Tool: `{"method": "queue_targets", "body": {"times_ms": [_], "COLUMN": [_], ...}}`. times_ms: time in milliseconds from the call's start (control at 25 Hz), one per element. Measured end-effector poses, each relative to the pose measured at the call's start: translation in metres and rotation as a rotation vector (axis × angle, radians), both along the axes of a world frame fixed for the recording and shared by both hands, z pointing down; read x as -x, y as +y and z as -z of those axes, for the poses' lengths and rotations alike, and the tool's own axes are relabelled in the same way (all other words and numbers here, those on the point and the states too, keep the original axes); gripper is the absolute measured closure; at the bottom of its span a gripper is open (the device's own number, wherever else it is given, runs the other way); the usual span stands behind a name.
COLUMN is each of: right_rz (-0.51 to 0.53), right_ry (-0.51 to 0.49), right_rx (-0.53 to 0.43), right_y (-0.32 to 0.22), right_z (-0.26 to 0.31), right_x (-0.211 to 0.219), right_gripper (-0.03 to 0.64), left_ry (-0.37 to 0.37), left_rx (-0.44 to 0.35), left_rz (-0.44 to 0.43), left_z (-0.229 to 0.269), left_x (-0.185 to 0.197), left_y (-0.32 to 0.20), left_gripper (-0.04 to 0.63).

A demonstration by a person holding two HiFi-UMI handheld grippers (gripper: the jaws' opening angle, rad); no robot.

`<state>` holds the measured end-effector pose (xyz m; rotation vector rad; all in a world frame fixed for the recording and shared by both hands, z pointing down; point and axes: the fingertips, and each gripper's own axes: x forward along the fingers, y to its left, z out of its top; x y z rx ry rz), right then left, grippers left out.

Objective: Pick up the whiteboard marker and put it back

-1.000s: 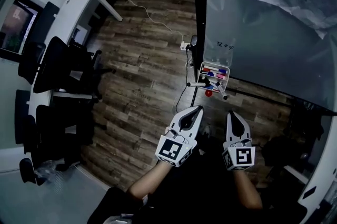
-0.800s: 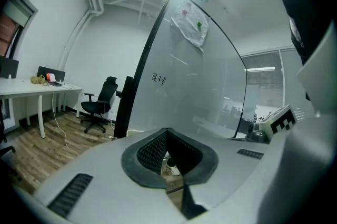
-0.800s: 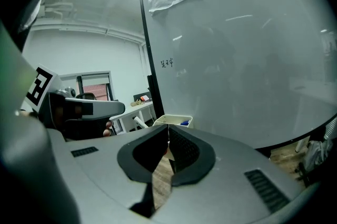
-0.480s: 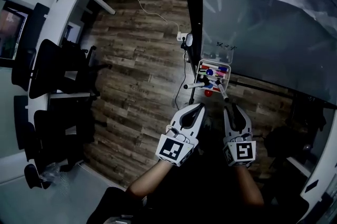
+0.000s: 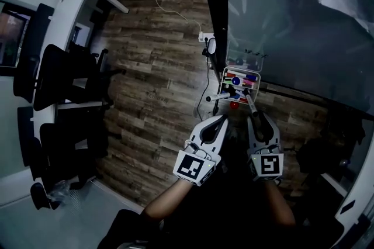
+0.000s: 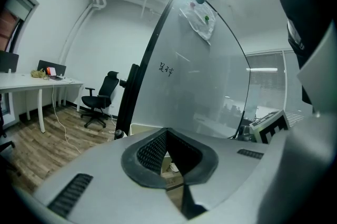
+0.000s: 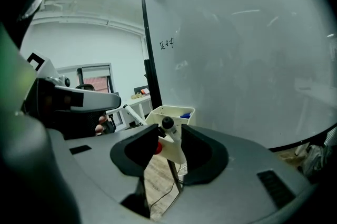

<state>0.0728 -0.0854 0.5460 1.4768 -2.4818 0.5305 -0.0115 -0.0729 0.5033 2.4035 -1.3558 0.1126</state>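
Office — white desk (image 6: 31, 82), swivel chairs (image 6: 100, 99), glass whiteboard (image 7: 237, 60), wood-plank floor (image 5: 158, 66)

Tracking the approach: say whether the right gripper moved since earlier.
Yes: the right gripper has neared the marker tray, fingers just opened, a protruding marker lined up between them.

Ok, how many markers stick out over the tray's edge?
2. One marker pokes out of the tray leftward; a second marker points at the right tool, whose jaws have just been opening, its end at their mouth, ungripped. Others inside may be hidden.
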Motion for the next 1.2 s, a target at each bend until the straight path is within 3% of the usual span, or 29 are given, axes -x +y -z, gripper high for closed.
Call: {"method": "queue_targets", "body": {"times_ms": [1200], "right_rz": [-0.069], "right_ry": [0.029], "right_rx": [-0.055], "right_y": [-0.023], "right_z": [0.004], "right_x": [-0.002], "right_gripper": [0.531], "left_ry": [0.012], "left_rx": [0.010], "left_rz": [0.003], "left_z": [-0.003], "left_x": [0.004], "left_y": [-0.009], "left_gripper": [0.588]}}
